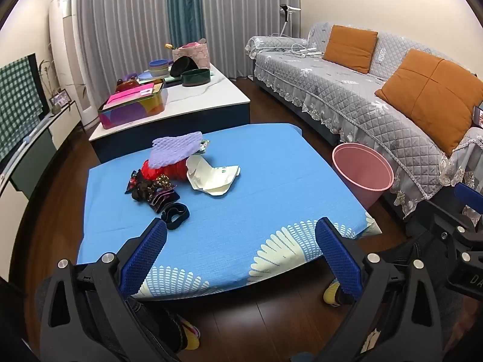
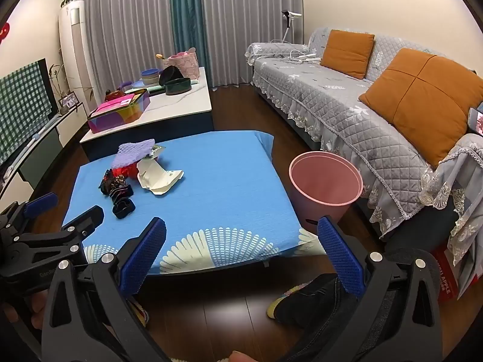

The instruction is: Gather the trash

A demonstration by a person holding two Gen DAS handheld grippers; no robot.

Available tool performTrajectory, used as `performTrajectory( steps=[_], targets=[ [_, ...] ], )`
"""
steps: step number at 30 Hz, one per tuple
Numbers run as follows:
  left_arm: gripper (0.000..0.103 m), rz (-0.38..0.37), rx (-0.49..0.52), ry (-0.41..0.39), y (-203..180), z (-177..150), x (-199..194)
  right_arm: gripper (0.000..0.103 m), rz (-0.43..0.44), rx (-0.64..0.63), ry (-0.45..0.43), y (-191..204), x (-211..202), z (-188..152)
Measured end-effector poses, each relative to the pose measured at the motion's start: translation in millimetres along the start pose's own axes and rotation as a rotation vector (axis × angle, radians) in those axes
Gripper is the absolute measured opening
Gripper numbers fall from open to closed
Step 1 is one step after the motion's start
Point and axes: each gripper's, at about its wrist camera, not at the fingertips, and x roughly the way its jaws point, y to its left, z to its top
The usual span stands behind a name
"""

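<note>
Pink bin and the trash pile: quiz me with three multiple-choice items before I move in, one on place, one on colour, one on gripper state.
1. Where is the pink bin?
A. on the blue table
B. on the floor between table and sofa
C. on the sofa

2. What colour is the foam net topping the pile?
A. purple
B. green
C. orange

3. How do both grippers stand?
A. both gripping trash
B. one open, one shut
C. both open and empty

Answers: B, it stands on the floor beside the blue table; A, it is pale purple; C, left gripper and right gripper show nothing between their pads.
</note>
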Motion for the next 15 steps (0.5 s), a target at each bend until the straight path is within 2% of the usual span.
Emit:
performTrajectory(
  steps=[15],
  targets=[
    [0.096,0.003,0.003,-0.003,-0.4,-0.2,0.2,0.098,-0.005,-0.004,0.001,2.3,-0.7,1.5]
  ],
)
